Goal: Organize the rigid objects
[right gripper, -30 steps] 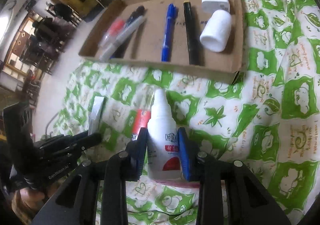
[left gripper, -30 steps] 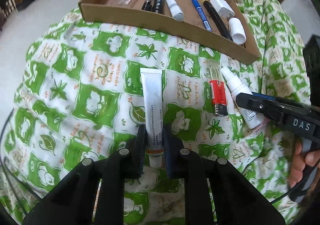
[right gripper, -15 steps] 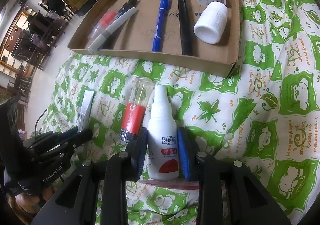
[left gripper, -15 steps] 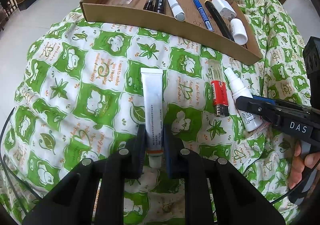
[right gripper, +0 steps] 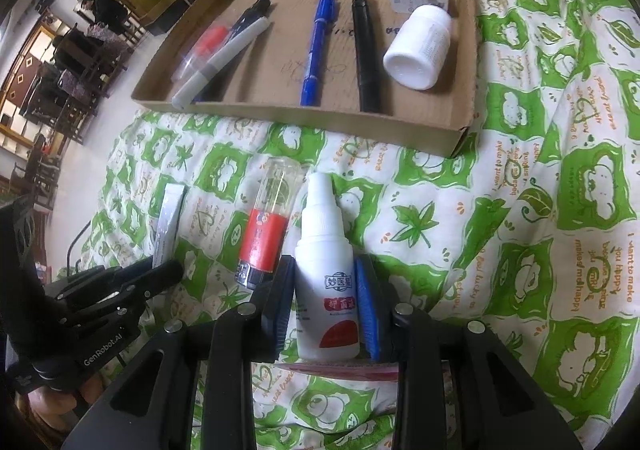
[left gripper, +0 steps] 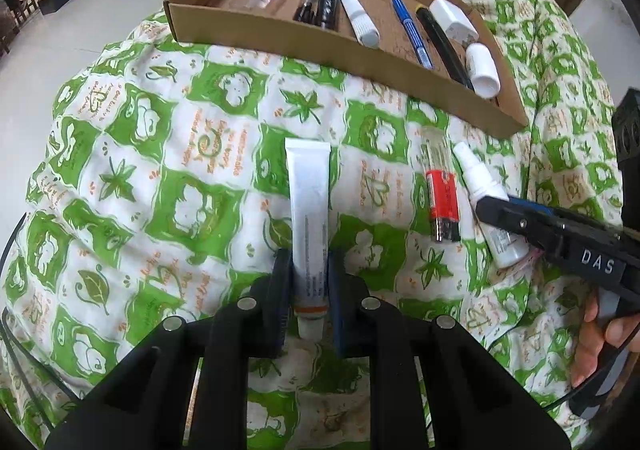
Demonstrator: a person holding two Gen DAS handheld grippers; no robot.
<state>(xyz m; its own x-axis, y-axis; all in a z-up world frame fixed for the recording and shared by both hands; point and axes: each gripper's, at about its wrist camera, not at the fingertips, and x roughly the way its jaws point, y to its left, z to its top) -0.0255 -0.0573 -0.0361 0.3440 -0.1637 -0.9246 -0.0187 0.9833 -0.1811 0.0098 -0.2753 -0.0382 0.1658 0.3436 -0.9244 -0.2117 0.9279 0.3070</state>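
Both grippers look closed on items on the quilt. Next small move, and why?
Probably lift both straight up. The left gripper has its pads against the white tube, and the right gripper is clamped on the white dropper bottle. Both items seem to rest on the quilt still, and the cardboard tray ahead has a raised wall to clear.

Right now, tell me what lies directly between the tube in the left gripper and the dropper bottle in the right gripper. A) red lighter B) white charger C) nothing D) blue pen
A: the red lighter lies on the cloth between the tube and the dropper bottle.
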